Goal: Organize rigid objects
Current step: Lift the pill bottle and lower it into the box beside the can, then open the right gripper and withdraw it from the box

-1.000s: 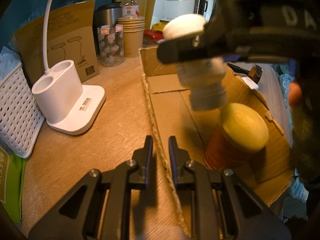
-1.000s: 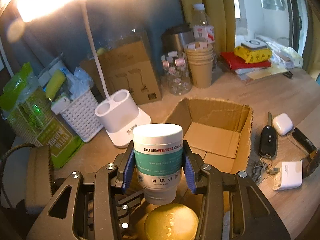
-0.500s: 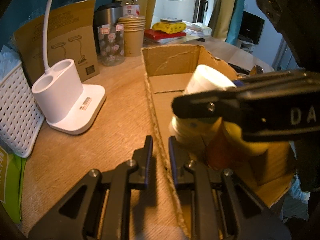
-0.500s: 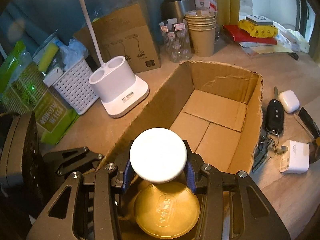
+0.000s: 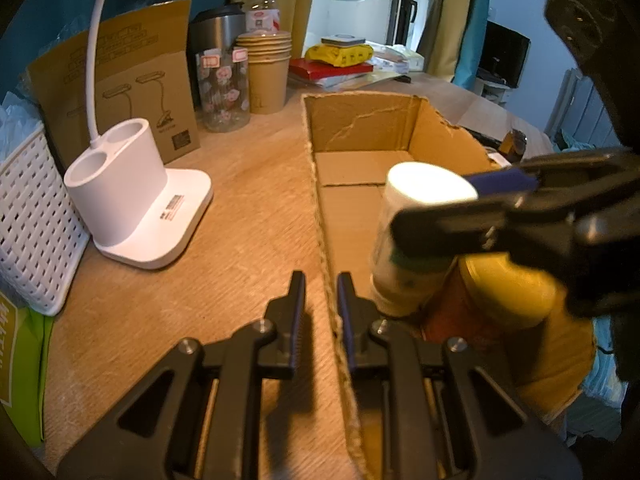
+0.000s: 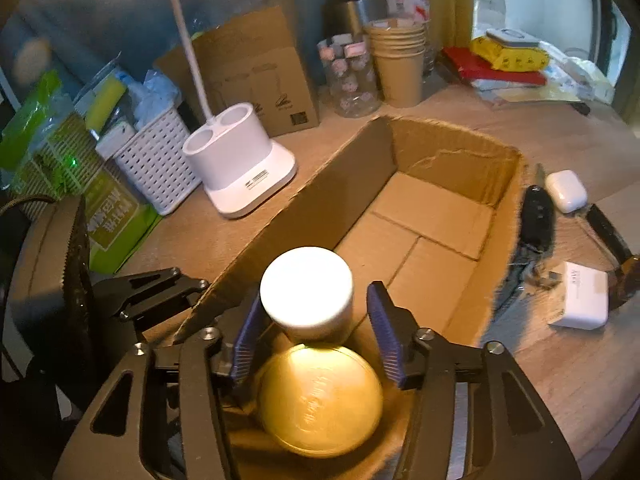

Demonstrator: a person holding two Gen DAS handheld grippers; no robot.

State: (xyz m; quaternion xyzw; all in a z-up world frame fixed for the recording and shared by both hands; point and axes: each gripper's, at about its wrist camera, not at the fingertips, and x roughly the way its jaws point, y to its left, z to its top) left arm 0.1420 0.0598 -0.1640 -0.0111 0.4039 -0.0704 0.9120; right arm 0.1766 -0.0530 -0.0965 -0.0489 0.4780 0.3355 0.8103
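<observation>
A white-capped bottle with a green label [image 6: 307,289] stands upright in the near end of the open cardboard box [image 6: 448,208], beside a jar with a yellow lid [image 6: 318,398]. My right gripper [image 6: 316,332] is open around the bottle, its blue pads [image 6: 382,334] apart from it. In the left wrist view the bottle [image 5: 416,236] and jar [image 5: 500,292] show behind the right gripper's arm. My left gripper [image 5: 320,304] is shut on the box's left wall [image 5: 326,280] at its near end.
A white lamp base [image 6: 244,160], white basket [image 6: 154,156], green packets [image 6: 108,216], brown carton, jar and paper cups [image 6: 400,60] stand left and behind the box. A car key [image 6: 538,216], earbud case [image 6: 566,190] and white charger [image 6: 582,294] lie to its right.
My right gripper lowered the bottle into the box beside the yellow-lidded jar, then opened and let it go. The left gripper has stayed on the box wall.
</observation>
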